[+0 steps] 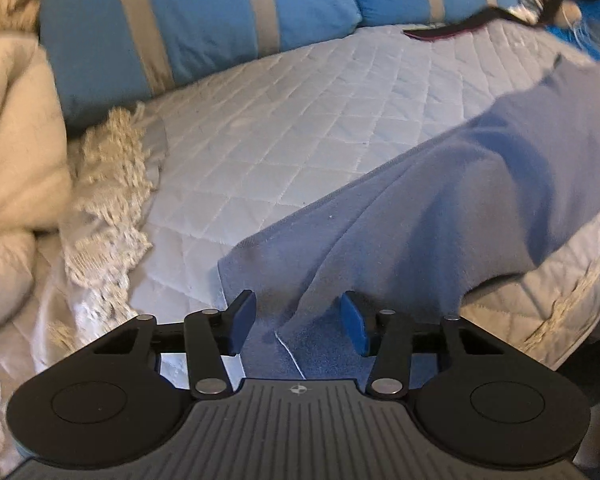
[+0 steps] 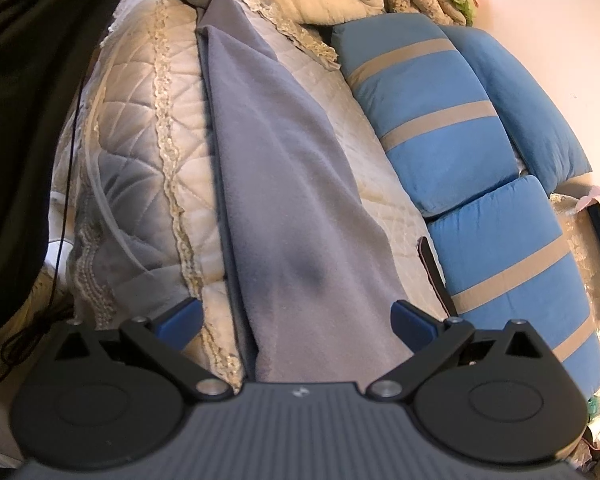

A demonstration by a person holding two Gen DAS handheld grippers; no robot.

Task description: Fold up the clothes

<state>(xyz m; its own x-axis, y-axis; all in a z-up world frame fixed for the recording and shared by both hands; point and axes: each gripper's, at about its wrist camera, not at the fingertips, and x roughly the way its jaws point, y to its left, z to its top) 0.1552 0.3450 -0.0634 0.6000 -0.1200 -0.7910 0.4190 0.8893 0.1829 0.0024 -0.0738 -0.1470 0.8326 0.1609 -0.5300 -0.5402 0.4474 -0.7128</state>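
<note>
Where it stretches in a long band across the quilted bedspread [image 1: 284, 128], the grey-blue fleece garment [image 1: 440, 208] looks soft, light and limp, likely to sag and slide rather than keep a crease. Draped from 6 o'clock toward 2 o'clock in the left wrist view, from 6 toward 12 in the right. Best taken by an end edge or corner, where layers bunch thick enough to pinch; judged prone to slip on the smooth quilting. Left gripper [image 1: 298, 326] partly spread over the near end of the cloth, blue pads on either side of a fold, nothing clamped. Right gripper [image 2: 296, 322] spread wide, straddling the opposite end, also pinching nothing. Blue striped pillows [image 2: 440, 128] banked at 3 o'clock in the right view. Cream duvet [image 1: 16, 128] heaped at 9 o'clock in the left.
</note>
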